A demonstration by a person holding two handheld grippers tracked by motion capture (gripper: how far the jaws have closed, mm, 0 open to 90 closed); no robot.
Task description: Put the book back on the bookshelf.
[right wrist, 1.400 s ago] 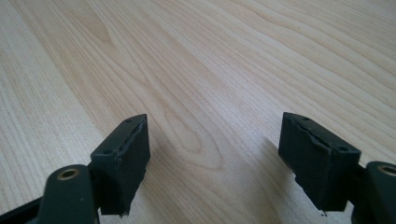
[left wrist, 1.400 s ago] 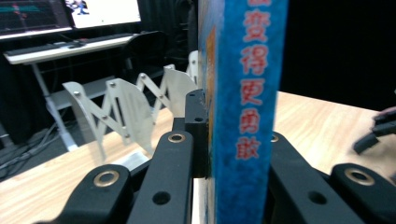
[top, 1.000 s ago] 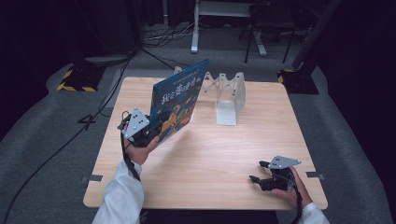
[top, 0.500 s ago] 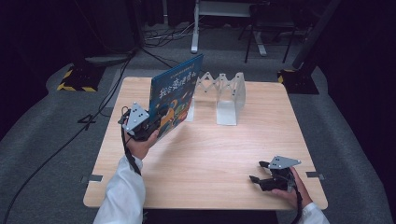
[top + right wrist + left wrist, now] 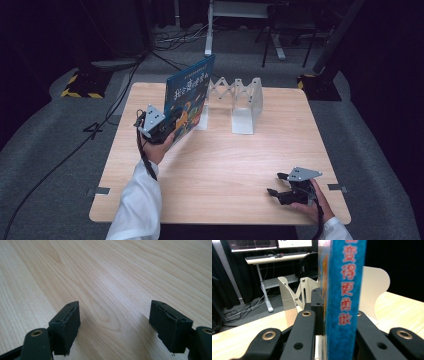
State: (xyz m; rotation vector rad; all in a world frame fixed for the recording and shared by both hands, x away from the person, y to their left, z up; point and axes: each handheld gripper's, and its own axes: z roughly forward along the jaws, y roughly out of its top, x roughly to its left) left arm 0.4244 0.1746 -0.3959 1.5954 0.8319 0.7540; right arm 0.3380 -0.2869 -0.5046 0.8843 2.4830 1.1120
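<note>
My left gripper (image 5: 159, 126) jaws clamp the blue picture book (image 5: 189, 100) upright, just beside the white expanding book rack (image 5: 240, 102); slotting remains. Right gripper (image 5: 285, 190) rests wide open, empty, on the bench (image 5: 225, 160).

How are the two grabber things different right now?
The left gripper is shut on the blue book, gripping it by the spine and holding it upright above the table; the right gripper is open with nothing between its jaws. The left gripper is raised next to the white accordion book rack; the right gripper sits low over bare wood near the table's front corner. Both are black, two-jawed, hand-held, and topped with a grey plate.
</note>
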